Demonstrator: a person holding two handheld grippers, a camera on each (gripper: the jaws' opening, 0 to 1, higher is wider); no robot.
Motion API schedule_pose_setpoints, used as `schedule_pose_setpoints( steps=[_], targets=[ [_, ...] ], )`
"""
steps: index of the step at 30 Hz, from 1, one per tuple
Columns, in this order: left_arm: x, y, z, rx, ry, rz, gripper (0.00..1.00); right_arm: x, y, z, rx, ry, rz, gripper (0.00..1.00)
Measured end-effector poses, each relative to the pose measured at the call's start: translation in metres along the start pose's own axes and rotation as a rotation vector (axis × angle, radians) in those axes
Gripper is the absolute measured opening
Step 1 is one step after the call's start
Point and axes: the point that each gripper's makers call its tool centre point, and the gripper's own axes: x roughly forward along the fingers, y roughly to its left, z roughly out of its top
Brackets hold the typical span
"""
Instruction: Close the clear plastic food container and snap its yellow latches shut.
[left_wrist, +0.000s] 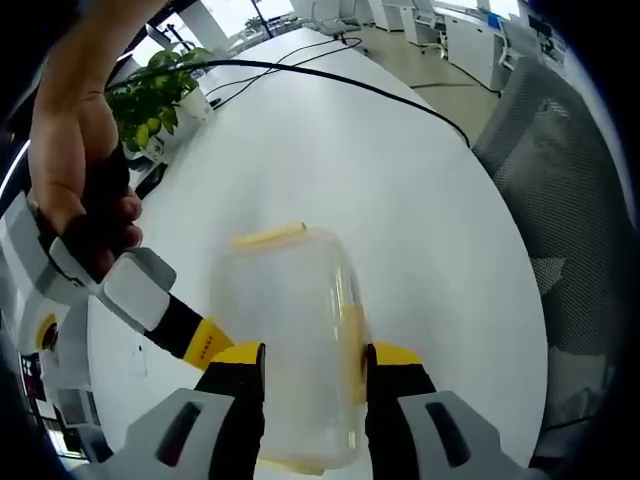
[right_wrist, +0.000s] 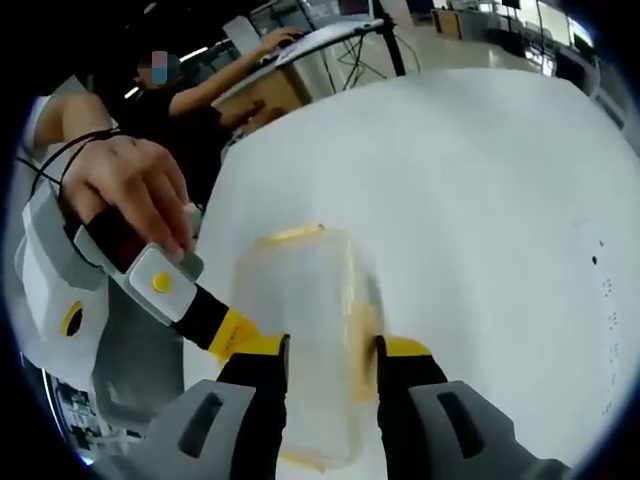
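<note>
The clear plastic food container (left_wrist: 295, 300) lies lengthwise on the white table, lid down on it. Yellow latches show at its far end (left_wrist: 268, 236) and along its right side (left_wrist: 352, 330). My left gripper (left_wrist: 315, 350) has its jaws against both long sides of the container, shut on it. My right gripper (left_wrist: 150, 300), held by a hand, comes in from the left, its yellow tip by the container's near left corner. In the right gripper view the container (right_wrist: 305, 320) fills the gap between the right gripper's (right_wrist: 332, 345) jaws. There the left gripper (right_wrist: 165, 285) reaches in from the left.
A potted plant (left_wrist: 160, 95) stands at the table's far left edge, and a black cable (left_wrist: 330, 80) runs across the far tabletop. A grey mesh chair (left_wrist: 565, 200) sits off the right edge. A person (right_wrist: 200, 90) works at a desk beyond the table.
</note>
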Motion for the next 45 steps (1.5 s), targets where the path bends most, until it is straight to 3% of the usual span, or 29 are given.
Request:
schedule_pose_setpoints(
  steps=[16,26,27,28,29,35,41,45],
  targets=[
    [0.001,0.001,0.000,0.002,-0.011,0.010,0.32,0.001,-0.001,0.000,0.010,0.011,0.002,0.31],
    [-0.002,0.003,-0.001,-0.011,0.018,0.037,0.29,0.002,0.000,-0.001,0.036,0.027,0.002,0.28],
    [0.001,0.002,0.001,-0.015,0.023,0.035,0.29,0.002,0.002,-0.002,0.050,0.030,0.010,0.28],
    [0.000,0.005,0.002,-0.029,0.018,0.053,0.29,0.000,0.008,-0.015,0.072,0.089,0.027,0.26],
    [0.006,0.000,0.004,-0.042,0.013,0.039,0.29,0.009,0.008,-0.009,0.030,0.037,0.028,0.26],
    [0.003,-0.001,0.004,-0.041,0.005,0.046,0.29,0.018,0.014,-0.017,0.040,0.037,0.014,0.26],
    [0.003,-0.001,0.004,-0.032,0.015,0.051,0.30,0.018,0.015,-0.014,0.033,0.036,0.016,0.27],
    [0.002,-0.002,0.005,0.017,0.007,0.063,0.31,0.015,0.015,-0.012,0.029,0.016,0.010,0.30]
  ],
)
